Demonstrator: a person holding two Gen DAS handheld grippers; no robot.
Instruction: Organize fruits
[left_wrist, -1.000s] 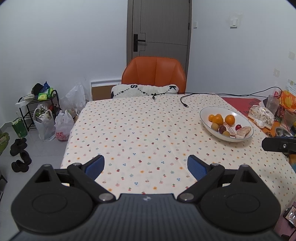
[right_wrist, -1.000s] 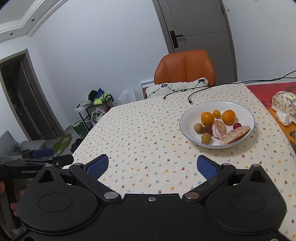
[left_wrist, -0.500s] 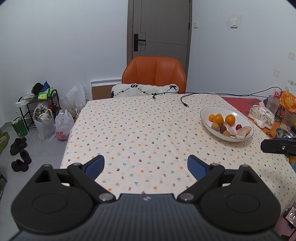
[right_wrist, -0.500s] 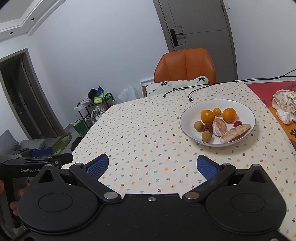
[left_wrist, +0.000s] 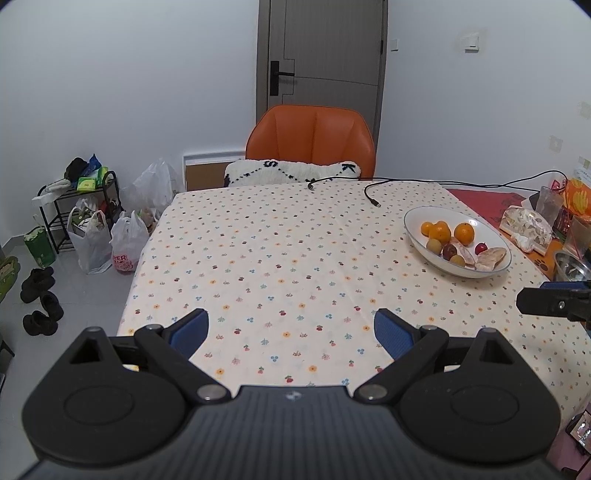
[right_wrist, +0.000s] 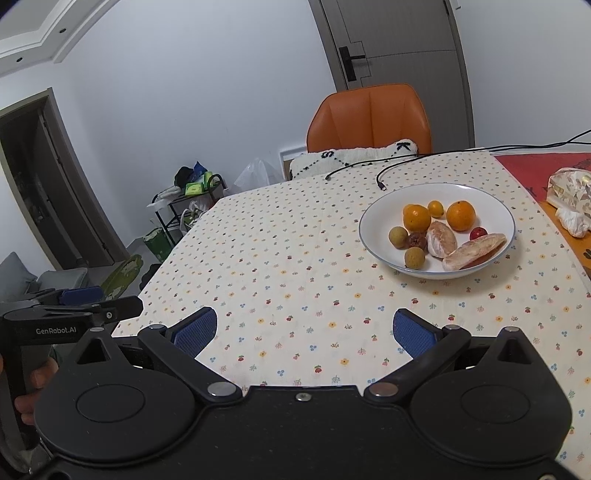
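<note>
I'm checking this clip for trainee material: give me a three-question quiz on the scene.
1. True or false: the right gripper holds a fruit.
2. How many orange citrus fruits lie in the white bowl?
3. The small red fruit lies: A) in the bowl, B) on the tablecloth, C) on the chair.

Key: 1 false, both it and the left gripper are open and empty; 2 three; 3 A.

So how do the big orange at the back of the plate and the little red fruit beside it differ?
The big orange is far larger than the little red fruit. The orange is bright orange with a dull, dimpled skin; the red fruit is dark red, smooth and glossy. The orange sits further back, the red fruit nearer, next to the pale peeled wedge. Both are round and lie in the white plate.
</note>
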